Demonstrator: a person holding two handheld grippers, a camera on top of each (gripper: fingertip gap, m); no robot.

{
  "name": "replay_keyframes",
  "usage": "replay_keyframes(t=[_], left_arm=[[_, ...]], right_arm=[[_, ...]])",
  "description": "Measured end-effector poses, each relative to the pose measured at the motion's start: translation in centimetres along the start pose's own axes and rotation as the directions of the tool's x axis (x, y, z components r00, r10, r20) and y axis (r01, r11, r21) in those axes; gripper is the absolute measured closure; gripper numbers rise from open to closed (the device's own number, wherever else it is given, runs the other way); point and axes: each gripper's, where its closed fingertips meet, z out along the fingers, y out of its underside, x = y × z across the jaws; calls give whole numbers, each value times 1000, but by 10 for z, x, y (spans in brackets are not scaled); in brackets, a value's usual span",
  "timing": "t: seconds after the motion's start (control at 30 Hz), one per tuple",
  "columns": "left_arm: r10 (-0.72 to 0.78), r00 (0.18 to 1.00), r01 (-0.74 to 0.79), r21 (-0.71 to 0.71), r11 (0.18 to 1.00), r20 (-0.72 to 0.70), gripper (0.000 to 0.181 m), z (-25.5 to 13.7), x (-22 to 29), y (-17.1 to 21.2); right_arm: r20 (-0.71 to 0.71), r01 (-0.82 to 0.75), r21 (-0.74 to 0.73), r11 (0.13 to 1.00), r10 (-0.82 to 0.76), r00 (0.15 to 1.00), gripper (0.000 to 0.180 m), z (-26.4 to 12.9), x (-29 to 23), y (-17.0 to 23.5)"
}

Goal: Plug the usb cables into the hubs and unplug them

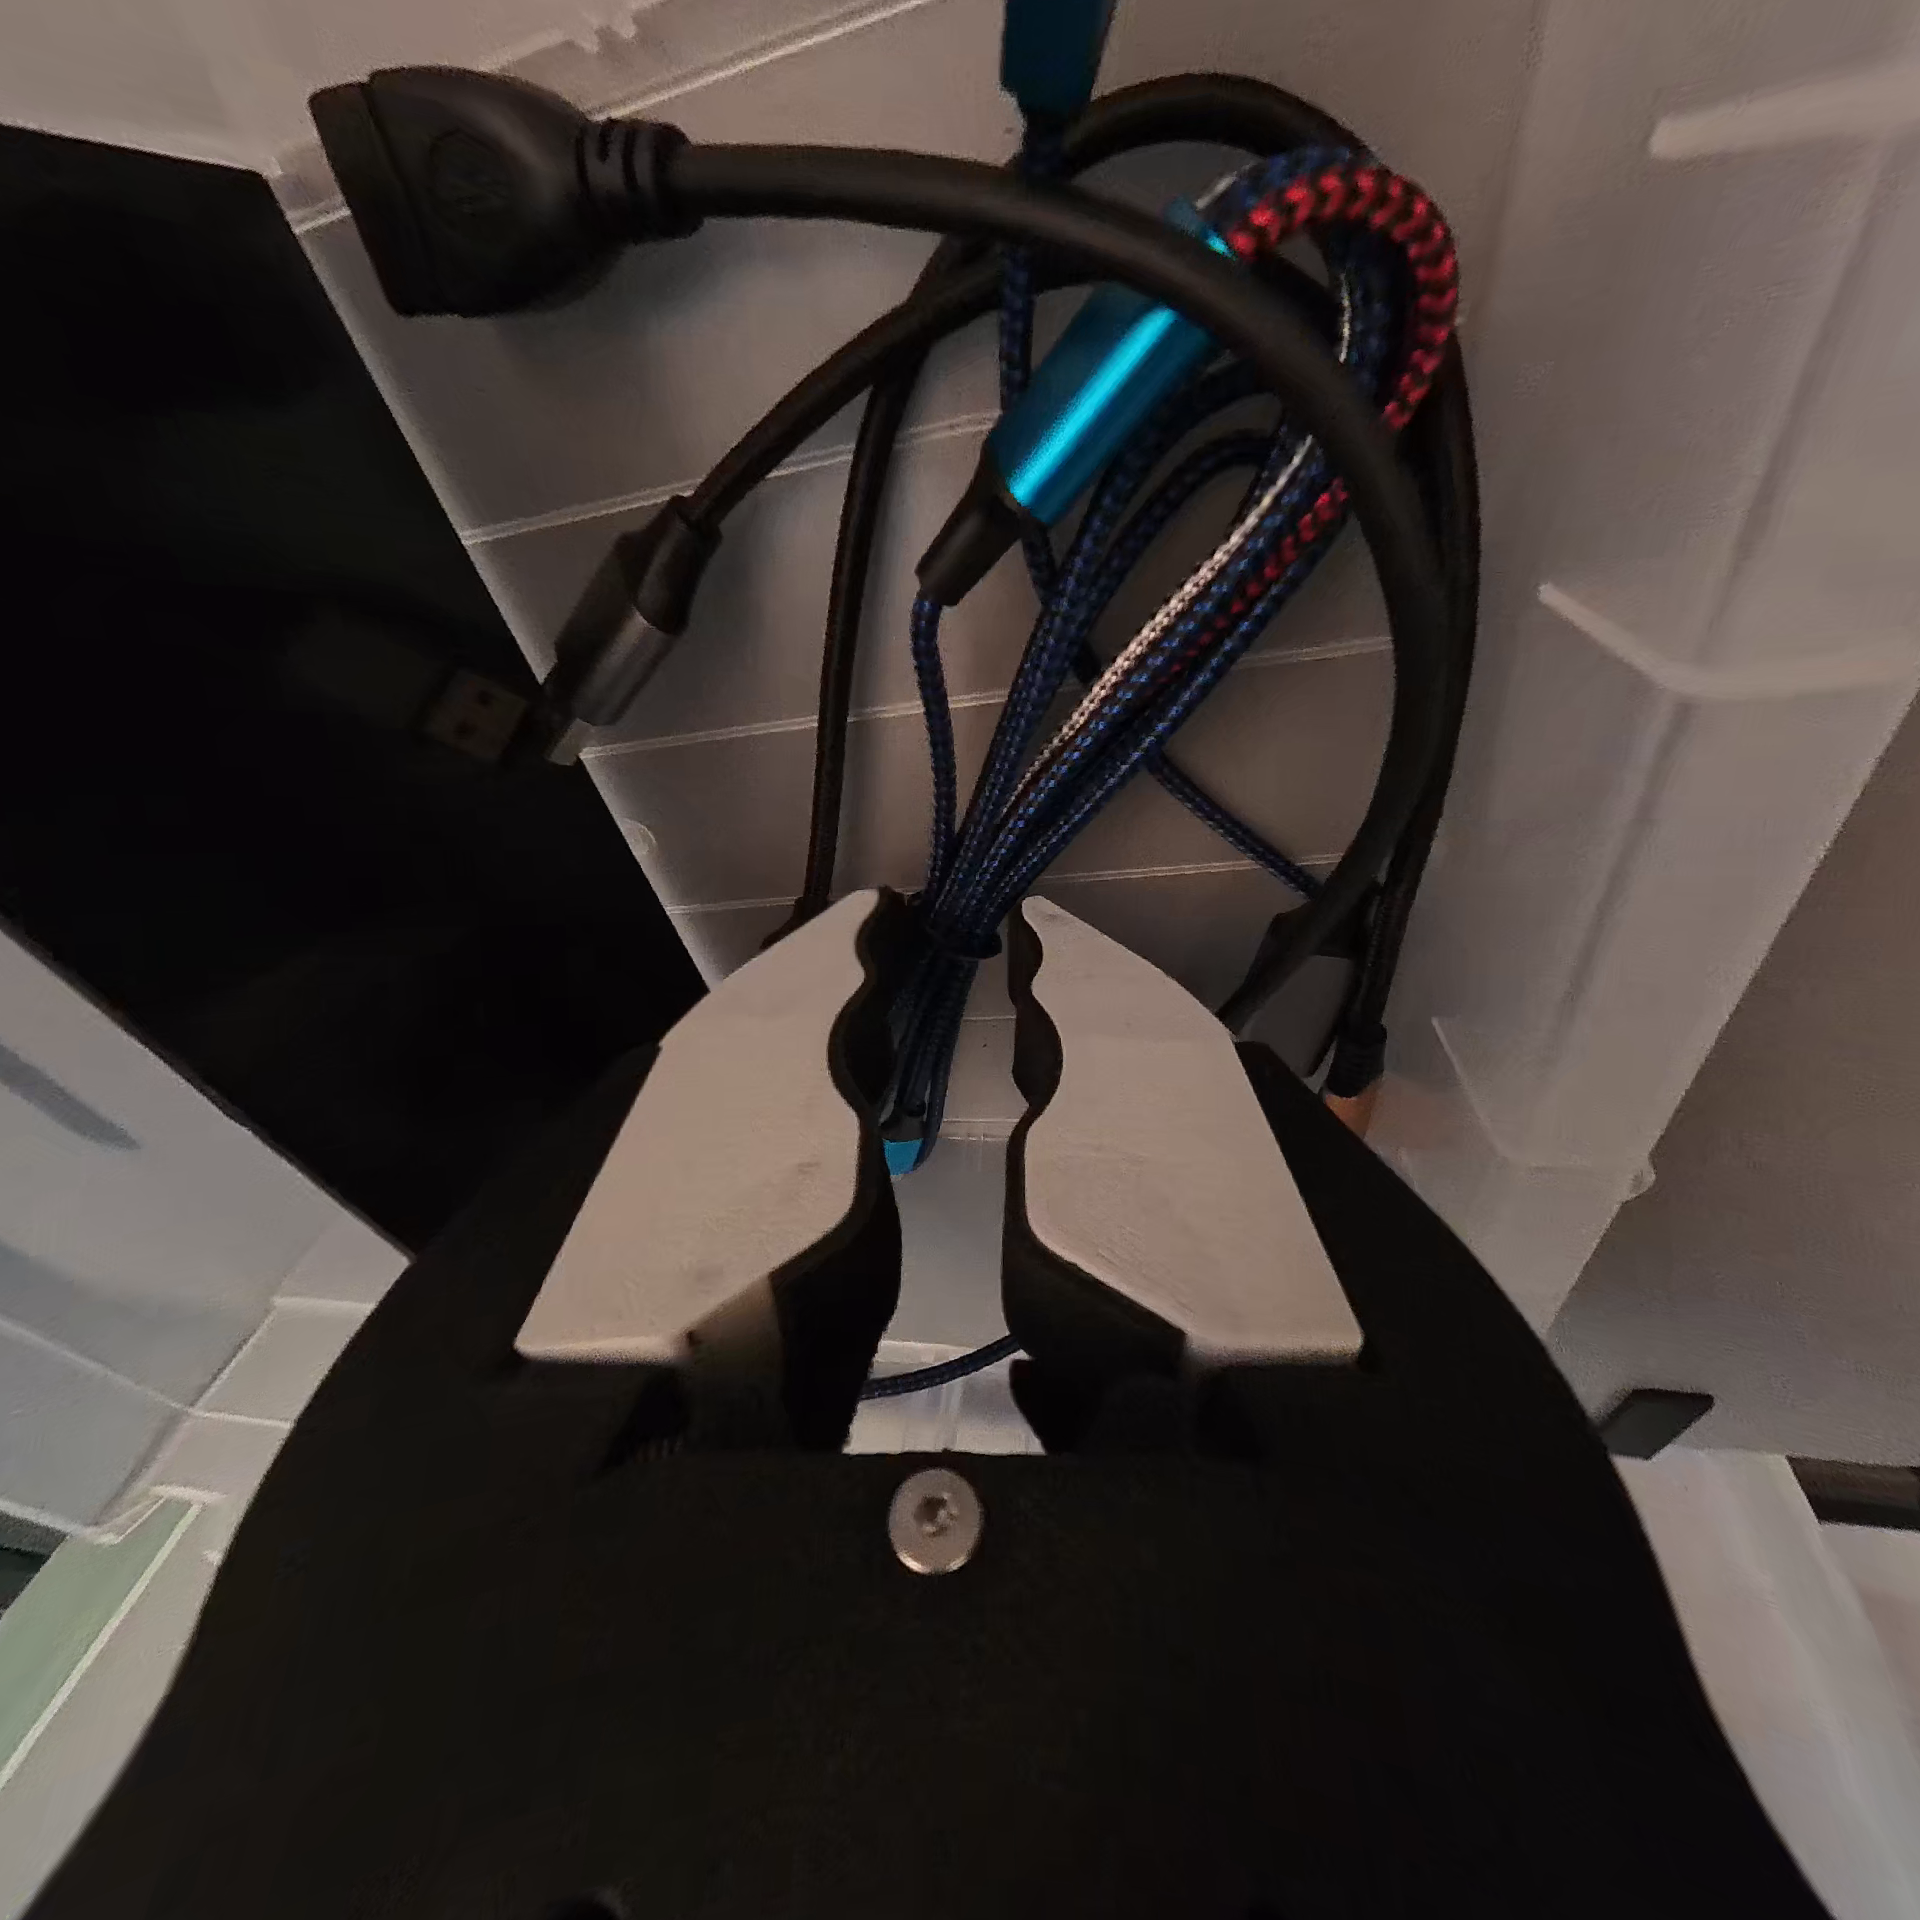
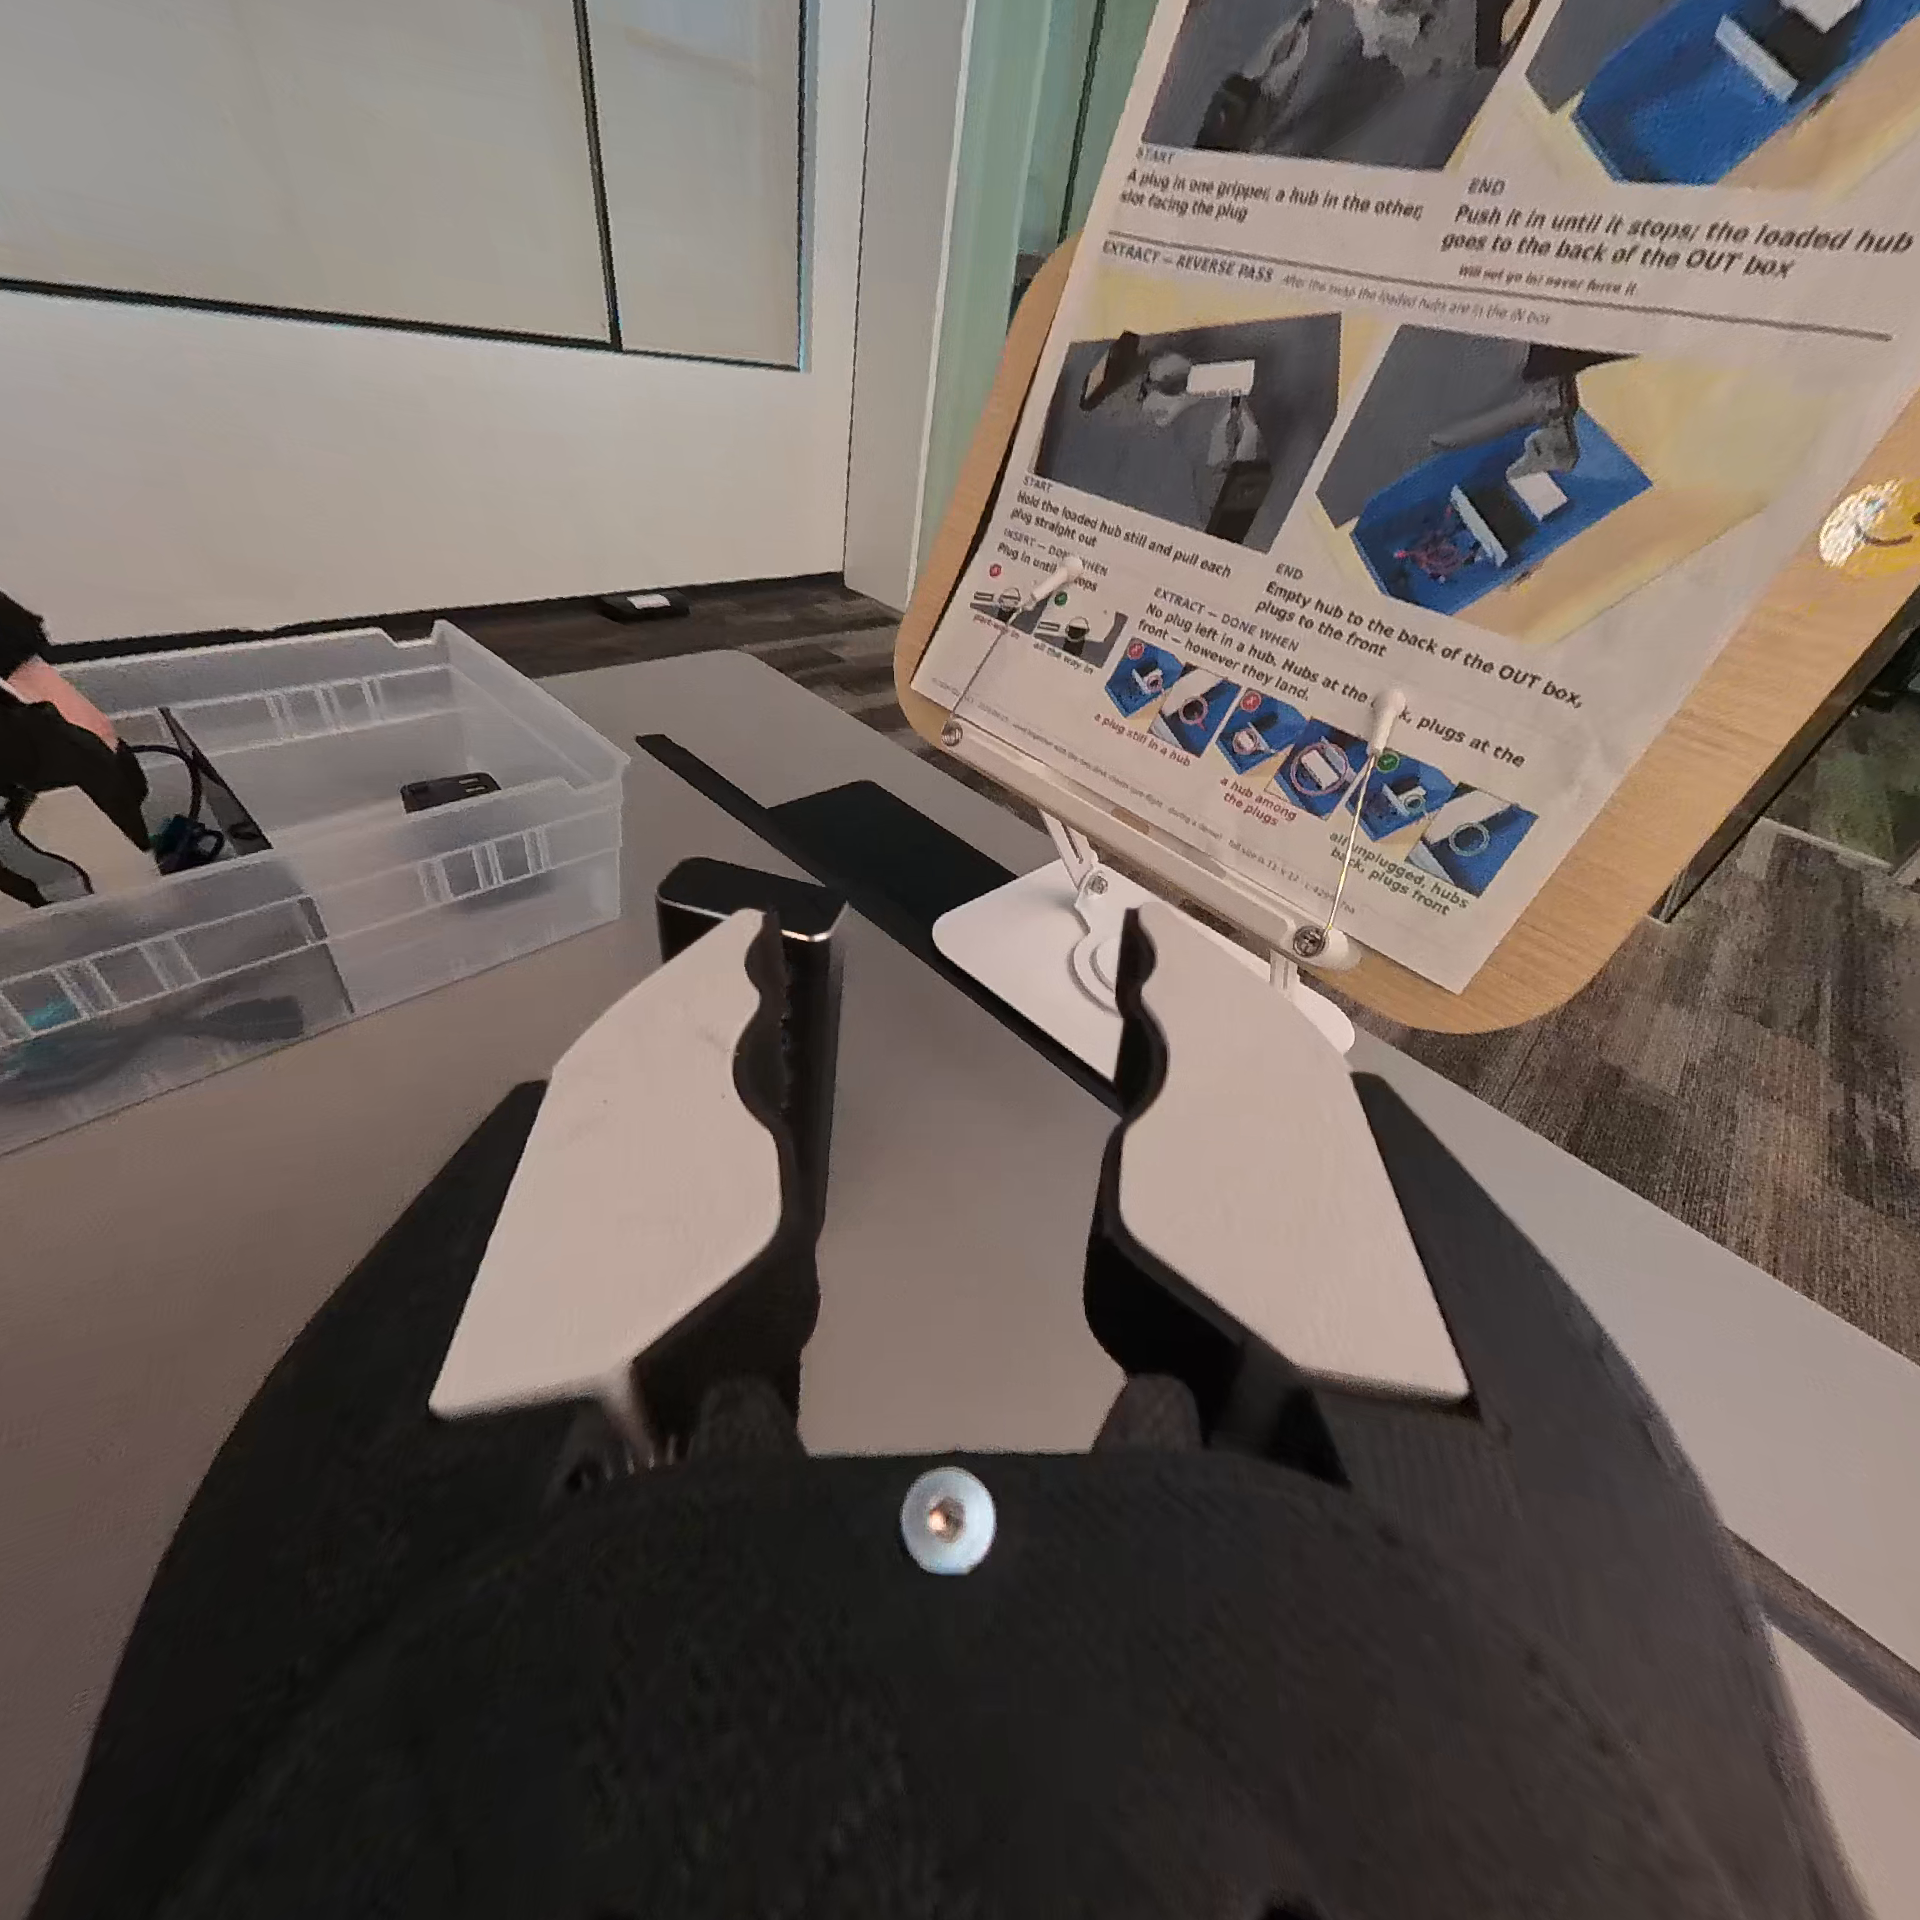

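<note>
Lying in a clear bin (image 1: 1621, 436), the cables (image 1: 1101, 644) are a tangle: blue braided strands, a red-and-black braided loop (image 1: 1392, 281), thick black leads. A black socket end (image 1: 468, 187) sits at the bin's far left edge; a grey plug (image 1: 582, 665) hangs over the bin's left wall, above a black surface. A shiny blue connector (image 1: 1091, 410) lies mid-tangle.

Left gripper (image 1: 951, 956) is down in the bin. Jaws stand narrowly apart around the blue braided bundle (image 1: 935, 997); left finger (image 1: 779, 1101) touches it, right finger shows a gap. Can't tell whether it's actually pinched.

Right gripper (image 2: 951, 956) is well away from the bin, over a grey table (image 2: 260, 1195). Jaws spread wide. A dark hub (image 2: 800, 997) stands upright against the left finger (image 2: 665, 1122), not clamped.

From the right wrist view the bin (image 2: 416, 831) sits at the table's left, with a small black hub (image 2: 449, 792) in its rear compartment and the left gripper (image 2: 114, 821) dipping into the front one. Right of the bin: an instruction sheet (image 2: 1455, 468) on a wooden board with a white stand (image 2: 1039, 935).
</note>
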Motion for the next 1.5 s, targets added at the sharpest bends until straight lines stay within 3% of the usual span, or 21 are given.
replay_keyframes(t=[0.17,0.47,0.93,1.3,1.4,1.5], left_arm=[[33,999,-30,-137,990,18,166,-13,-6,5],[24,996,18,-439,898,91,167,-93,-28,39],[2,972,151,-638,755,233,167,-203,-37,62],[16,927,244,-634,734,376,167,-299,-53,42],[32,899,252,-575,778,438,167,-327,-62,16],[4,849,262,-428,865,529,167,-347,-73,-31]], right_arm=[[-13,1,1,1000,-1,1000,119,-7,8,-2],[-7,-30,81,996,30,1000,119,-28,14,-27],[-10,-75,237,969,79,997,120,-83,29,-68],[-31,-80,288,954,93,995,120,-118,42,-85],[-43,-68,279,958,83,996,120,-124,44,-86],[-52,-59,260,964,75,996,119,-131,44,-87]])
